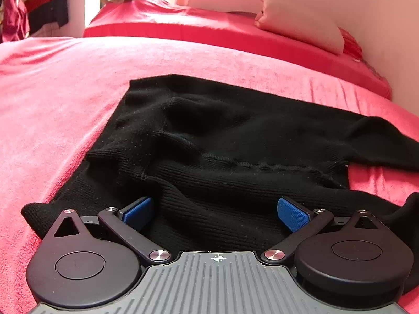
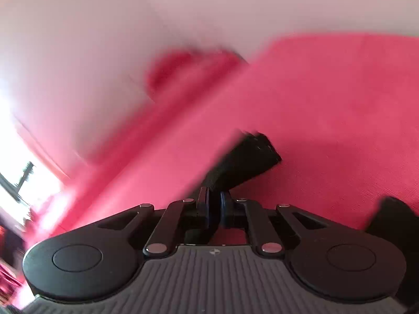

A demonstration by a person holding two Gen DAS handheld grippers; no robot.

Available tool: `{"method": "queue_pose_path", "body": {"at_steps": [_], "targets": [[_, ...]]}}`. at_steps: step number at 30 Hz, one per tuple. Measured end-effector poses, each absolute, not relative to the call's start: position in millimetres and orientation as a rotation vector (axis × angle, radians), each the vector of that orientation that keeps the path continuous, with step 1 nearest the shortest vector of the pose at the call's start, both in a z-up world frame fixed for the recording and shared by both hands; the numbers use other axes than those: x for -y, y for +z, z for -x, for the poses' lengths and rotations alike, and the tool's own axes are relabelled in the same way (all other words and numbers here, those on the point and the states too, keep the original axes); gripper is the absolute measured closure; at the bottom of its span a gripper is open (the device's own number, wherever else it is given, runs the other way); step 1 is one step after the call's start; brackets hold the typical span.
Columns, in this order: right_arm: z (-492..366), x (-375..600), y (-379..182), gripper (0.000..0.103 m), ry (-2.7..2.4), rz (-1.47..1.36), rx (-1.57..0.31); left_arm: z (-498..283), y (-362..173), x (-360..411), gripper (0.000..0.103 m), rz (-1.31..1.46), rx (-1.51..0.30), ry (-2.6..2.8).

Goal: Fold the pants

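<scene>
Two grippers are at work on black pants [image 1: 222, 141] that are spread, rumpled, on a red bedspread [image 1: 65, 99]. The left gripper [image 1: 216, 213] is held with its blue pads [image 1: 293, 216] spread wide, low over the near part of the cloth; nothing is held between them. The right gripper [image 2: 215, 206] is pressed together on a black strip of the pants [image 2: 248, 157], which is seen stretched away from the fingers over the bedspread. The right view is heavily blurred, so how deep the cloth sits in the pinch cannot be told.

Several risks can be judged from this. The pinch appears to be taken near an edge, so the strip may be pulled free if it is swung fast, and the fold would be lost. As the left side is not pinned or gripped, the whole garment may be dragged across the bedspread instead of being folded over, since the ribbed knit looks soft and stretchy. Existing wrinkles near the middle seam could be trapped under the folded layer, and a lumpy, crooked fold would result. Should the left gripper be closed where it hovers, two layers might be caught together, or the bedspread might be taken up with them. A white pillow [image 1: 301, 23] lies well apart and should not be disturbed.
</scene>
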State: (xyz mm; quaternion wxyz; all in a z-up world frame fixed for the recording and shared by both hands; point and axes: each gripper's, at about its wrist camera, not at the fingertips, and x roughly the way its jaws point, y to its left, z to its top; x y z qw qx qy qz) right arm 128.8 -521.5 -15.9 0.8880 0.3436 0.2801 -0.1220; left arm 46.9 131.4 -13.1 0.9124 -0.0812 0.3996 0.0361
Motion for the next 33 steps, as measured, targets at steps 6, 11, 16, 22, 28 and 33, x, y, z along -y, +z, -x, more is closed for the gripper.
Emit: {"method": "queue_pose_path", "body": {"at_steps": [6, 11, 16, 22, 28, 33], "targets": [[-107, 529, -10, 0.079, -0.295, -0.736, -0.570, -47, -11, -132, 0.000, 0.145, -0.841, 0.073], [-90, 516, -3, 0.057, -0.257, -0.673, -0.665, -48, -7, -135, 0.000, 0.163, -0.863, 0.078], [-63, 497, 12, 0.048, -0.273, -0.528, -0.636, -40, -2, -139, 0.000, 0.175, -0.868, 0.096], [-21, 430, 25, 0.028, 0.089, -0.457, -0.589, -38, 5, -136, 0.000, 0.201, -0.871, 0.120], [6, 361, 21, 0.024, 0.306, -0.356, -0.605, -36, 13, -123, 0.000, 0.175, -0.858, 0.121], [24, 311, 22, 0.017, 0.427, -0.204, -0.612, -37, 17, -111, 0.000, 0.141, -0.843, 0.120]]}}
